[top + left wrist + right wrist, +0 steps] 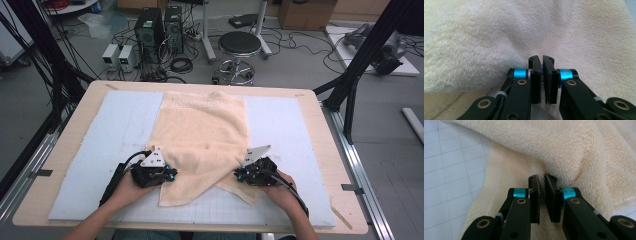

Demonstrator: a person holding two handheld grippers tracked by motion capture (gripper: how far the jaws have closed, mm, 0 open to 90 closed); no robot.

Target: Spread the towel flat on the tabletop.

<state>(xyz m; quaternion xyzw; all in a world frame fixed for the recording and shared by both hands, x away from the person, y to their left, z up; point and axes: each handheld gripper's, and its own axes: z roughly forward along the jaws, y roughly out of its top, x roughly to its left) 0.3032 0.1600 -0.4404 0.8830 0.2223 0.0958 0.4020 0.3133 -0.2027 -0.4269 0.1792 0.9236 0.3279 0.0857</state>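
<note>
A: Pinching what? Both tongs, left tongs (171,174) and right tongs (238,174), are clenching the towel (202,130) on the counter (310,107).
B: Folding is appearing barely begun; near corners are lifting.

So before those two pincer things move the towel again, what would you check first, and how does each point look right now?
1. Left gripper has cloth pinched: cannot tell; in its own view the jaws stand nearly closed against the towel, but whether cloth sits between them is unclear.
2. Right gripper has cloth pinched: cannot tell, same reason.
3. Both grippers level with each other at the towel's near part: ok.
4. Towel lies on the grid mat, away from the table edge: ok.
5. Towel flat: not ok; the near part is bunched and folded over.
6. Cables clear of the towel: ok.
</note>
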